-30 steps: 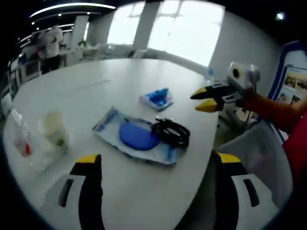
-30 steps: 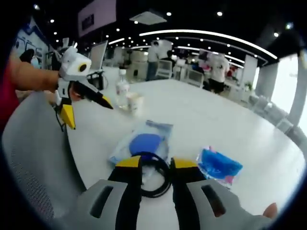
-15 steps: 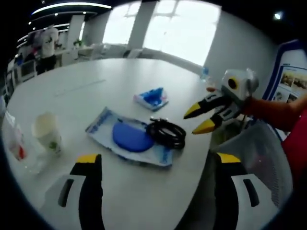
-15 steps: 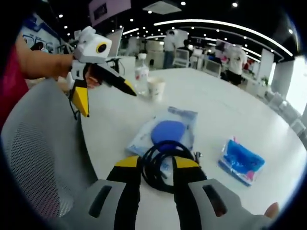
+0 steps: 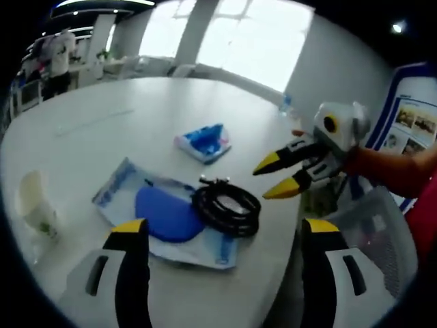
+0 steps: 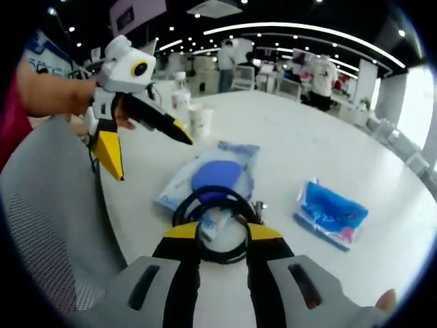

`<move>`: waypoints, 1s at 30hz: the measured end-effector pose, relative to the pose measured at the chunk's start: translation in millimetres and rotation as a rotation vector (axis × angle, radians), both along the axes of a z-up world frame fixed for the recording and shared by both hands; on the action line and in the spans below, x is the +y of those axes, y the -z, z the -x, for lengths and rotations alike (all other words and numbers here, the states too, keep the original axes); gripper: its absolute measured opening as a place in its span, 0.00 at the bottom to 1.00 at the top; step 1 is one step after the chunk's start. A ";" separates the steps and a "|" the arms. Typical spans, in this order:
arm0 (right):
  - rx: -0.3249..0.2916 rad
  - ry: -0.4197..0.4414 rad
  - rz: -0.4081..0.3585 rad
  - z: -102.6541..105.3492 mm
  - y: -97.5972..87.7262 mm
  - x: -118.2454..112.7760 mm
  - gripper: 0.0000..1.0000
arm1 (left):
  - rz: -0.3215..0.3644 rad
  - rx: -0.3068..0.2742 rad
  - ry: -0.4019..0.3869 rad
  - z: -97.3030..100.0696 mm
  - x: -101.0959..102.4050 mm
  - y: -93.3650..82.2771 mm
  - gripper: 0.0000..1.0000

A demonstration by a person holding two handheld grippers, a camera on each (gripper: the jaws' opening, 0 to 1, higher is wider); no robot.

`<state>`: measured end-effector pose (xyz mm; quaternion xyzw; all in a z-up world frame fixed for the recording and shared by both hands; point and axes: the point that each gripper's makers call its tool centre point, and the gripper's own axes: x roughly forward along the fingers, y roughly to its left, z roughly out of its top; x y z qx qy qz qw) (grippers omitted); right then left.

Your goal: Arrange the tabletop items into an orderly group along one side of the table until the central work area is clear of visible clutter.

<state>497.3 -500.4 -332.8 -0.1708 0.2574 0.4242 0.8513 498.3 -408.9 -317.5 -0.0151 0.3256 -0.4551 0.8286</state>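
Observation:
A black cable coil lies on the white table, partly on a clear package holding a blue disc. A blue tissue pack sits farther out. My left gripper hovers wide open just short of the package. My right gripper comes in from the right, jaws slightly apart, close beside the coil. In the right gripper view my right gripper is open just above the cable coil, with the blue disc package beyond, the tissue pack to the right and my left gripper open at left.
A paper cup and a clear bottle stand near the table edge; the paper cup shows at far left. A grey mesh chair is against the near edge. People stand at desks in the background.
Both grippers have come closer to the cable coil and package. The right gripper has dropped lower towards the coil. Nothing on the table has moved.

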 end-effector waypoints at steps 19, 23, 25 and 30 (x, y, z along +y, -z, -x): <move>0.075 0.098 -0.004 -22.3 30.5 -17.6 0.21 | -0.034 0.068 0.003 -15.6 -32.4 28.5 0.70; 0.086 0.101 -0.010 -24.0 34.5 -17.0 0.21 | -0.042 0.083 -0.004 -18.8 -33.0 32.8 0.63; 0.091 0.105 -0.015 -25.0 35.9 -16.9 0.21 | -0.057 0.086 -0.006 -19.7 -32.9 36.1 0.60; 0.100 0.114 -0.024 -27.3 38.1 -16.7 0.21 | -0.074 0.094 -0.018 -24.1 -33.9 42.2 0.51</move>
